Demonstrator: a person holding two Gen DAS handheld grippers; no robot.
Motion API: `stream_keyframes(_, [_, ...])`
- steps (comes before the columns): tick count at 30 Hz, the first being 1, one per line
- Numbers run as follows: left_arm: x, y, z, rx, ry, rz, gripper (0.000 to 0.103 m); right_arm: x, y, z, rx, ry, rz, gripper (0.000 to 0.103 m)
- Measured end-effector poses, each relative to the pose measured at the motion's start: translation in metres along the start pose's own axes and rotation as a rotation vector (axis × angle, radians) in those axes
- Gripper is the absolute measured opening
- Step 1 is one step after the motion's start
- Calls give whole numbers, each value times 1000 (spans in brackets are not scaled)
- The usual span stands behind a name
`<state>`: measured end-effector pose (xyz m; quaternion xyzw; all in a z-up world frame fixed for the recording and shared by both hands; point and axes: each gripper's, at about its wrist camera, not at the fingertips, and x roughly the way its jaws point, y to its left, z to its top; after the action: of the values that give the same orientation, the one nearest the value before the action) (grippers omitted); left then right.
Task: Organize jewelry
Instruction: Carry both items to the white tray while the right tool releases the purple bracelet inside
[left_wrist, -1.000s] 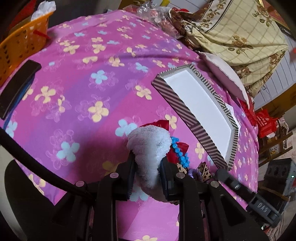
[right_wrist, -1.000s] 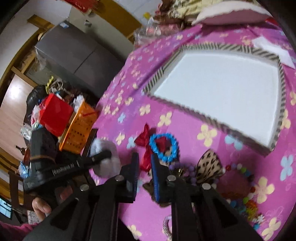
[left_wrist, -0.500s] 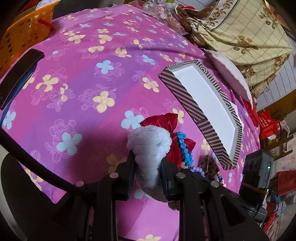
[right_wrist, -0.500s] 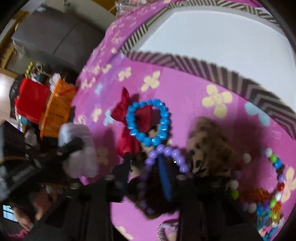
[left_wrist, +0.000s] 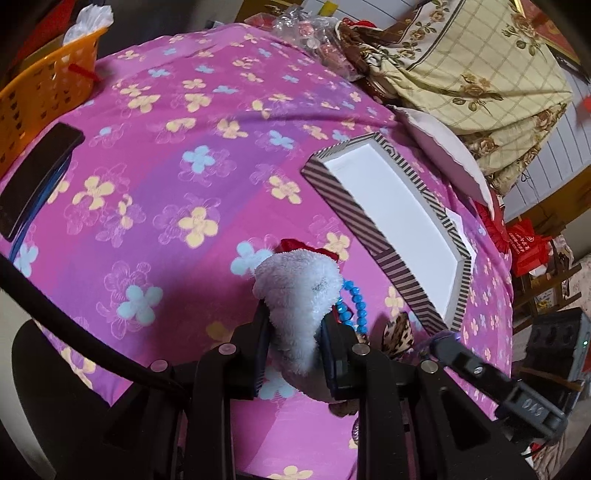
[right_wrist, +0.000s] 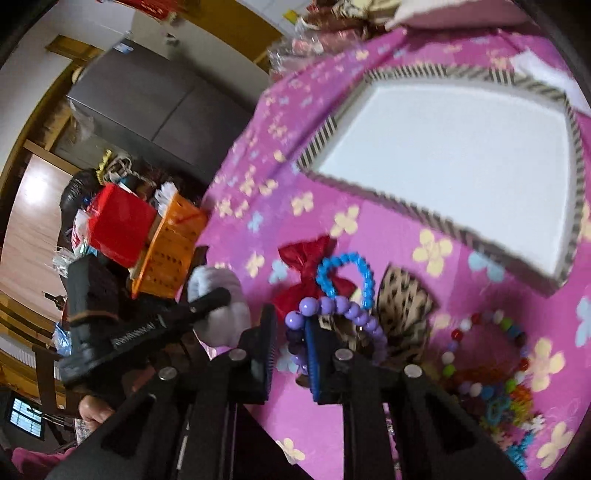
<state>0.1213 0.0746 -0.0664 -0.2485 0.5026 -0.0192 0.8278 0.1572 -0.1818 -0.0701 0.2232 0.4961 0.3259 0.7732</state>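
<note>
My left gripper (left_wrist: 295, 332) is shut on a white fluffy hair tie (left_wrist: 301, 291) and holds it above the pink floral cloth; the hair tie also shows in the right wrist view (right_wrist: 221, 310). My right gripper (right_wrist: 290, 336) is shut on a purple bead bracelet (right_wrist: 332, 308), lifted off the pile. Below lie a blue bead bracelet (right_wrist: 345, 275), a red bow (right_wrist: 304, 269), a leopard bow (right_wrist: 404, 302) and a multicolour bead bracelet (right_wrist: 484, 354). The striped tray with a white floor (right_wrist: 443, 155) stands beyond them, and it also shows in the left wrist view (left_wrist: 391, 206).
An orange basket (left_wrist: 48, 88) and a black phone (left_wrist: 37, 181) sit at the table's left edge. Folded checked fabric (left_wrist: 480, 62) and a white pad (left_wrist: 443, 147) lie behind the tray. Colourful clips (right_wrist: 517, 410) lie at the right.
My right gripper dropped onto the jewelry pile, closed on the purple bracelet and lifted it. My left gripper stayed shut on the hair tie and shifted a little.
</note>
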Motion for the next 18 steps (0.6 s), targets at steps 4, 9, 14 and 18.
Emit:
stream_keyframes(4, [-3, -10, 13, 10, -2, -22, 26, -12, 4, 19, -14, -41, -18, 15])
stream_keyframes(9, [-7, -35, 39, 67, -40, -33, 26, -20, -1, 51, -15, -78, -43, 15])
stream_keyframes(14, [7, -59, 71, 110, -59, -34, 26, -22, -13, 80, 8, -108, -80, 15])
stream_keyframes(18, [25, -68, 89, 123, -52, -37, 26, -6, -9, 77, -34, -39, -86, 16])
